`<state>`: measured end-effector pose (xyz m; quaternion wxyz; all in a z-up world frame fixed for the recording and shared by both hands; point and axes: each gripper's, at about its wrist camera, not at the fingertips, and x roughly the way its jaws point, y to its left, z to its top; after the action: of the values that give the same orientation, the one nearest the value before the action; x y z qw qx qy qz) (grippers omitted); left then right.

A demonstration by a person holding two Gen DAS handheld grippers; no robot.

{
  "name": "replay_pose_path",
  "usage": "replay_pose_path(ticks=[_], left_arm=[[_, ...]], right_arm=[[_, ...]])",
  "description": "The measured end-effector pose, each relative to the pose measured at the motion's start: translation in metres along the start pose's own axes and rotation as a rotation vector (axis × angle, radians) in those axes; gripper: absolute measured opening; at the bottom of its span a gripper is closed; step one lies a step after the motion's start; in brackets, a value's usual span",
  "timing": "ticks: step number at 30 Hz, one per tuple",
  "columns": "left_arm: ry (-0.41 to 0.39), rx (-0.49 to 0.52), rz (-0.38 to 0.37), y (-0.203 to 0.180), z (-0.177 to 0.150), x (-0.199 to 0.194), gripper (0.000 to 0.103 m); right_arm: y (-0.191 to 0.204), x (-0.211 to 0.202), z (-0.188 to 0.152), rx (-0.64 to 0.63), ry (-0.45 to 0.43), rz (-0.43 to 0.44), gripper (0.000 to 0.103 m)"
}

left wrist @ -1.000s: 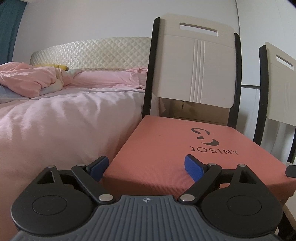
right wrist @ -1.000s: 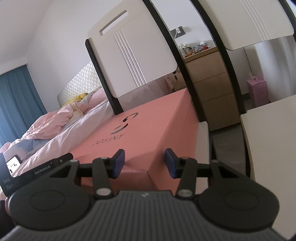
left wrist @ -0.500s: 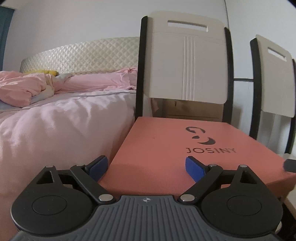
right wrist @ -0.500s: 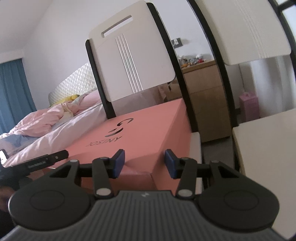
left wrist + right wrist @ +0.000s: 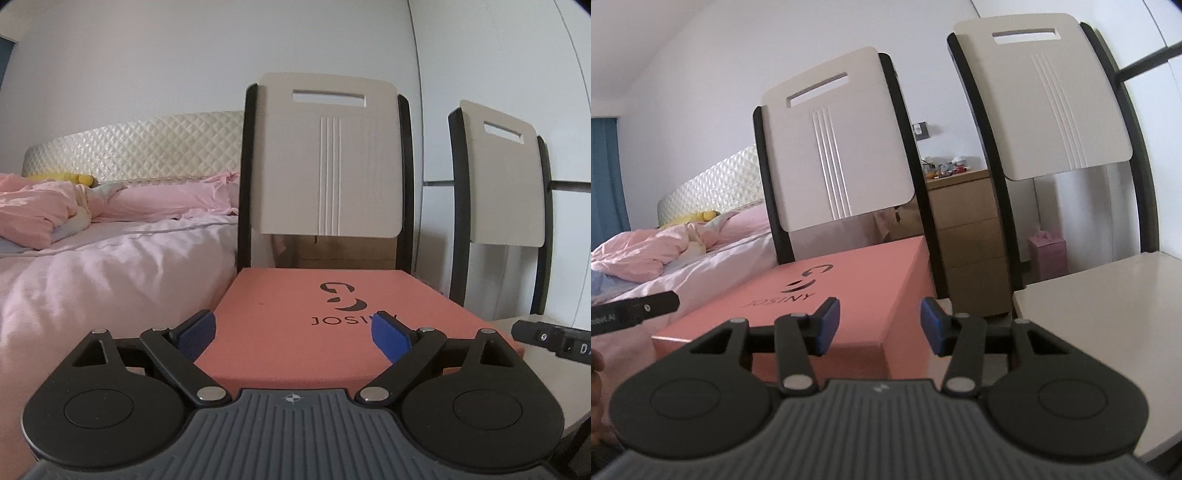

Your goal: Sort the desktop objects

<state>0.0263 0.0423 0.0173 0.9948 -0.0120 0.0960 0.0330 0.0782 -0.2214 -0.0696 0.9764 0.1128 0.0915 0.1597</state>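
Pink boxes: one is counted [image 5: 317, 325], marked JOSINY.
Chairs: two are counted, one behind the box [image 5: 327, 158] and one beside it [image 5: 506, 184].
Beds: one is seen [image 5: 92, 273].
Wooden drawer units: one is seen [image 5: 964, 236].
Tools: two are counted, left [image 5: 293, 338] and right [image 5: 877, 326].

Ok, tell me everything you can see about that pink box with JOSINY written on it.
The JOSINY box is a flat, rectangular, salmon-pink carton, seemingly cardboard with a matte, lightly textured skin. Its closed lid carries a dark curved logo above the brand name. It lies level on the seat of the left chair, lengthwise toward the backrest, beside the bed. In the right wrist view one long side wall shows, plain and unmarked. Neither gripper visibly touches it.
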Motion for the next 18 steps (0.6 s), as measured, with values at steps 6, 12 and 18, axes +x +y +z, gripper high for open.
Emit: replay_pose_path(ticks=[6, 12, 18], left_arm=[[-0.013, -0.020, -0.009, -0.005, -0.006, -0.028, 0.098], [-0.044, -0.014, -0.042, -0.010, -0.012, -0.047, 0.103], [-0.080, 0.038, -0.013, -0.012, -0.017, -0.059, 0.103]], right_arm=[[0.011, -0.020, 0.001, -0.046, -0.025, 0.034, 0.074], [0.022, -0.042, 0.002, -0.032, -0.037, 0.042, 0.088], [0.038, -0.058, -0.003, -0.070, -0.075, 0.037, 0.099]])
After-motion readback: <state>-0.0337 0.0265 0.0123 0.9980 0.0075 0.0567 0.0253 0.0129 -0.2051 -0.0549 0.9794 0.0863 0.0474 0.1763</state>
